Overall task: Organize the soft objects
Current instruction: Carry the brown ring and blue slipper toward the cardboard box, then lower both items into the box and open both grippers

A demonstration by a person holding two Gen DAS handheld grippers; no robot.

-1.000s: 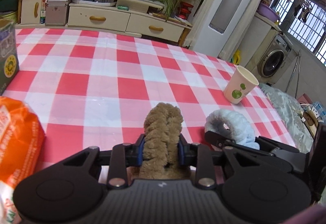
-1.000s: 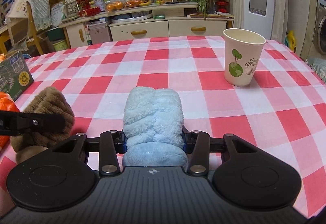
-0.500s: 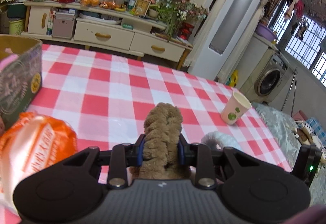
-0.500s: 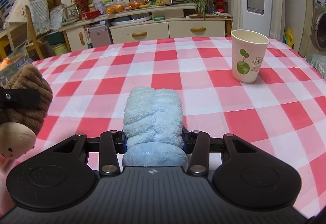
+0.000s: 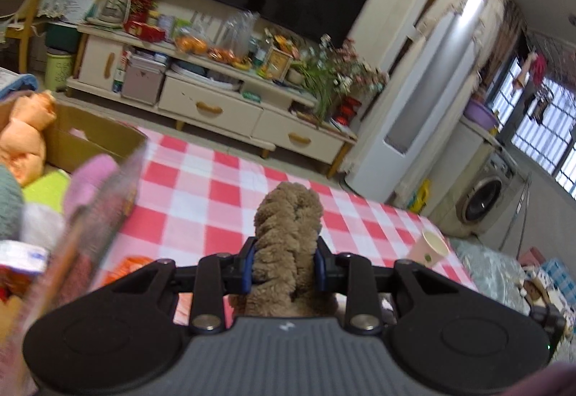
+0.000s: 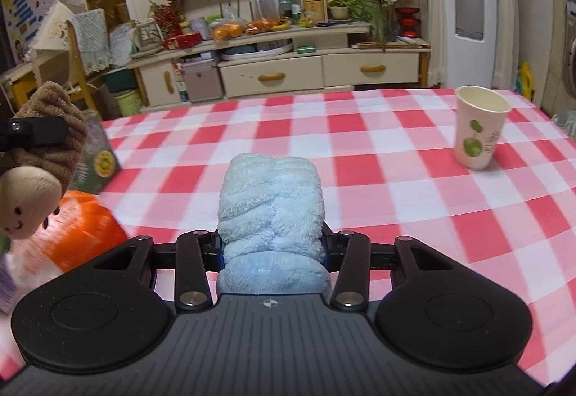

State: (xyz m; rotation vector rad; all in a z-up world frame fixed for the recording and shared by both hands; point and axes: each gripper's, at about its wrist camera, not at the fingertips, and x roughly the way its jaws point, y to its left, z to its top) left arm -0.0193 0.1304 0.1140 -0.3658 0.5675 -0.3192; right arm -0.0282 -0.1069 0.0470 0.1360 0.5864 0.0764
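My desk [image 6: 396,158] is the widest thing here, draped in a smooth red, pink and white check cloth that runs flat to its far edge; most of its middle lies open ahead of my right gripper. At the left edge stands a cardboard box [image 5: 93,140] with plain brown walls and an open top, heaped with soft bundles: an orange plush lump [image 5: 25,133], a pink one [image 5: 93,176] and a lime-green patch. Its printed outer side is blurred in the left wrist view. Just beside the box, near the left front corner, lies a glossy orange packet [image 6: 86,234], crinkled and partly hidden behind my right gripper's body.

My right gripper [image 6: 271,248] is clenched on a pale blue fluffy headband [image 6: 270,208], a thick twisted roll of plush standing upright between the fingers, above the desk's front edge. My left gripper [image 5: 286,268] squeezes a brown fuzzy headband [image 5: 288,234], braided and curly in texture, held clear of the cloth, next to the box; from the right wrist view a round beige smiling face hangs under it.

A paper cup [image 6: 478,127], tapered, cream with green leaf prints, stands upright near the right edge, well apart from both headbands
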